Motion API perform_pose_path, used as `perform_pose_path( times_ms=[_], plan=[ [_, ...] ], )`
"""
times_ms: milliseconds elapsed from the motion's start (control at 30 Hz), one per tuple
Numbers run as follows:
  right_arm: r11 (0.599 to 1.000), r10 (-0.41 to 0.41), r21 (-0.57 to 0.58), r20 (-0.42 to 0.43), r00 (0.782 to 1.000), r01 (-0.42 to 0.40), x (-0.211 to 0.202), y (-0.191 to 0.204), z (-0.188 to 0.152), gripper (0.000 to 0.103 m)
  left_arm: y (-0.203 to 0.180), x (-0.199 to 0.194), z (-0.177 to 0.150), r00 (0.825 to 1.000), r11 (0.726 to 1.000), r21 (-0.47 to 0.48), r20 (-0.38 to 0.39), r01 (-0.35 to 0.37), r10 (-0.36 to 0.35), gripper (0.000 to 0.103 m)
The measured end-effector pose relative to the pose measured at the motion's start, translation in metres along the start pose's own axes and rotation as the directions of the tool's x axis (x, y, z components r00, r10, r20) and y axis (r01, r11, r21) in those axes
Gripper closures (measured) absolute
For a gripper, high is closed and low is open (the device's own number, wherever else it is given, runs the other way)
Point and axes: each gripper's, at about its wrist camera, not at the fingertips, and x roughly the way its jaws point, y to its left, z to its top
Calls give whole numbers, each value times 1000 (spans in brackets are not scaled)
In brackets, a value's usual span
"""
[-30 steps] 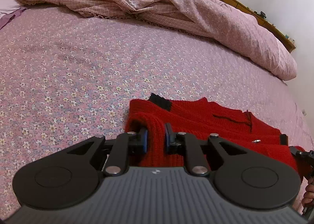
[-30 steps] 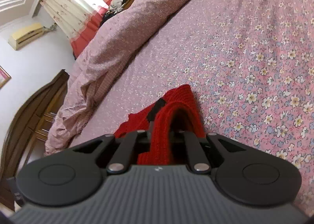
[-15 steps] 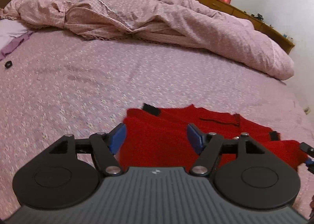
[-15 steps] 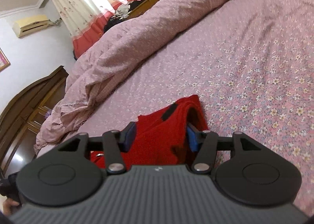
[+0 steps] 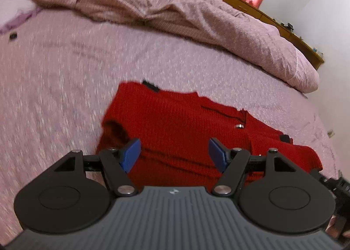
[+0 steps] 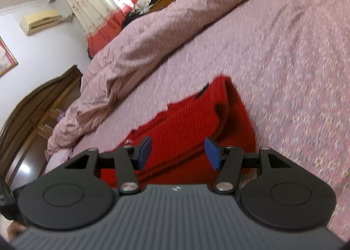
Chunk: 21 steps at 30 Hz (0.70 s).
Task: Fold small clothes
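On the bed [image 5: 65,70], spread with a pink flowered sheet, lies a red knitted sweater [image 5: 179,118], folded flat, with a rumpled pink quilt [image 5: 175,13] heaped well beyond it. Just behind and above the sweater's near edge hovers the left claw [image 5: 174,154], blue pads spread wide, gripping nothing, red knit showing between them but not touched. Over the sweater's other end hangs the right claw [image 6: 178,151], likewise parted and empty, folded edge [image 6: 236,114] running ahead past its right pad.
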Motion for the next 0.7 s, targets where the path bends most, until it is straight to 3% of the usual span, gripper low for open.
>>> perform_pose_path(
  times_ms=[133,400,700],
  plan=[
    [1000,0,29,-37,999,1,10,-2,-11,46,8,13,-9,999,999,-41,-43,1,-3,30],
    [998,1,69,-43,999,2,19,-4,-17,46,21,31,-11,999,992,-119,-37,31,-36,29],
    [995,27,97,-25,999,-24,27,-2,-13,46,23,41,-3,999,988,-145,0,53,-53,29]
  ],
)
